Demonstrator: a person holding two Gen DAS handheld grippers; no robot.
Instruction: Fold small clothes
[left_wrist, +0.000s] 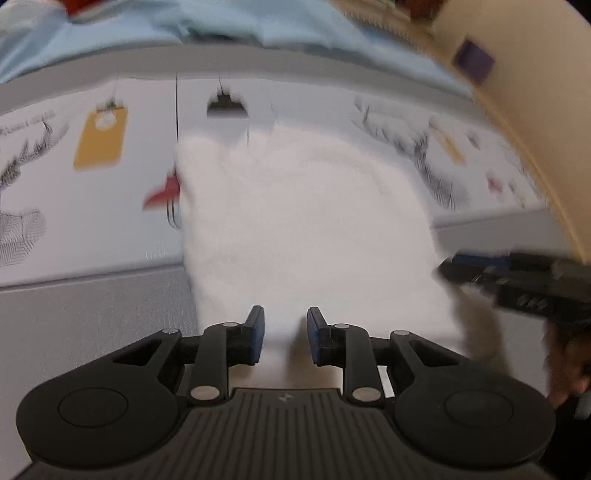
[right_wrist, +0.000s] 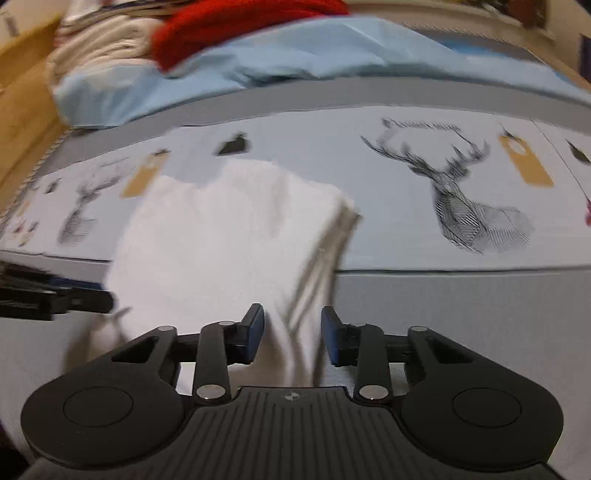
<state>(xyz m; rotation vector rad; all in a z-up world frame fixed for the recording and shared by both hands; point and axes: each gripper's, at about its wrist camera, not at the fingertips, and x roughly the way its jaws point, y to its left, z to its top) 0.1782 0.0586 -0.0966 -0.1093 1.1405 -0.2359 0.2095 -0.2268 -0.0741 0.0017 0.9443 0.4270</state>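
Left hand-held gripper (left_wrist: 285, 334): pads apart, white terry-cloth garment (left_wrist: 306, 229) between them, unpinched. Right hand-held gripper (right_wrist: 292, 334): likewise released over garment's creased edge. Garment lies on deer-printed grey bedsheet (right_wrist: 461, 192); beyond, pale blue cloth (right_wrist: 295, 55), red fabric (right_wrist: 236, 26)

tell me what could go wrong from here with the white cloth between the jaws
1. The left gripper stands with a gap at each pad over the white cloth, so closing may pinch too little and it could slip out.
2. By the right gripper the cloth's edge shows several loose layers; grabbing only some could pull the fold apart.
3. Both views are blurred, so aim at the edge may be off.
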